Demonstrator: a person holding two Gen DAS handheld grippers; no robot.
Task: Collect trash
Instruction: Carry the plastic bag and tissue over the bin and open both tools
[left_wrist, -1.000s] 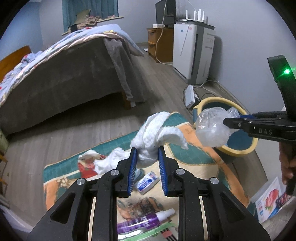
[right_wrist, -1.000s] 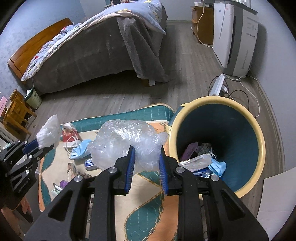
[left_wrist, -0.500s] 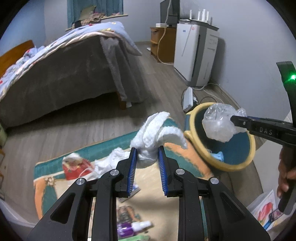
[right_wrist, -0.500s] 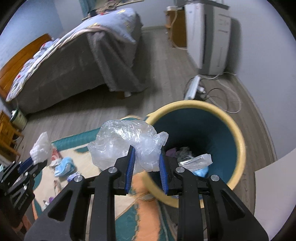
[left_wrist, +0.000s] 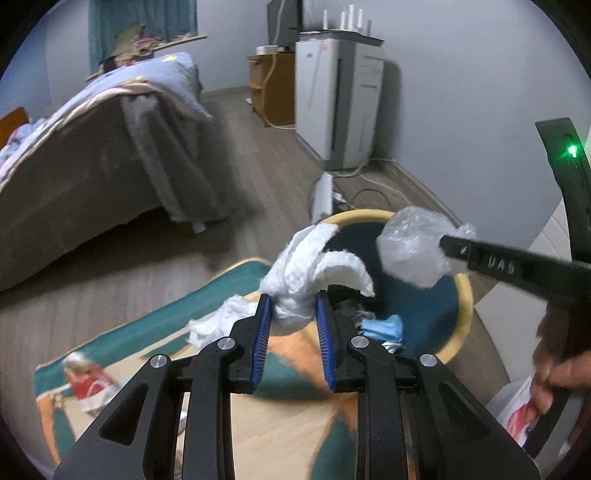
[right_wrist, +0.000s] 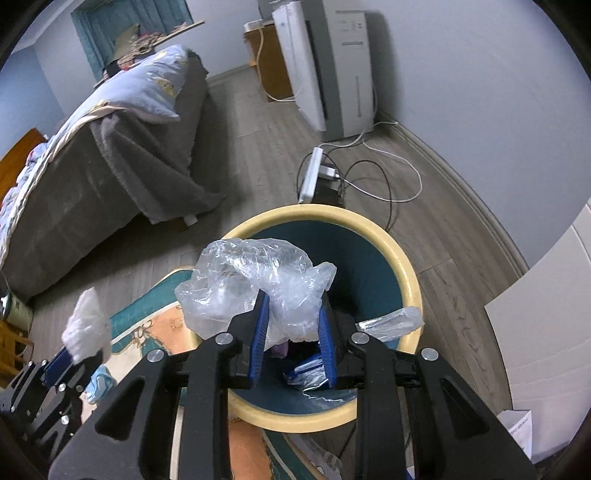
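Moved: both my tongs have carried their loads off the rug and toward the bin; a second ago the bin sat off to the side, and in the right wrist view it lies under my right load.
Left tongs (left_wrist: 293, 319): clenched on a wad of white tissue (left_wrist: 310, 273), held in the air over the near rim of the bin (left_wrist: 463, 295), where the rug's corner meets it.
Right tongs (right_wrist: 291, 332): grasping a crumpled clear plastic bag (right_wrist: 255, 284), hanging over the bin's open mouth, inside its rim.
Open room: the bin's mouth is wide and uncovered; my two loads are apart, tissue at the rug side, bag nearer the wall side.
Edges: the yellow rim touches the rug's (left_wrist: 221, 280) corner; a power strip (right_wrist: 310, 175) and its cables lie on the floor just behind the bin.
Surface: grey wood-plank floor (right_wrist: 436, 229), patterned teal and orange rug.
Room: one bed (right_wrist: 110, 155) with a grey cover, one white appliance (right_wrist: 332, 70) against the wall.
Count: two tongs, two held pieces of trash, one bin already holding blue and clear scraps; one more white scrap (left_wrist: 218, 321) on the rug.
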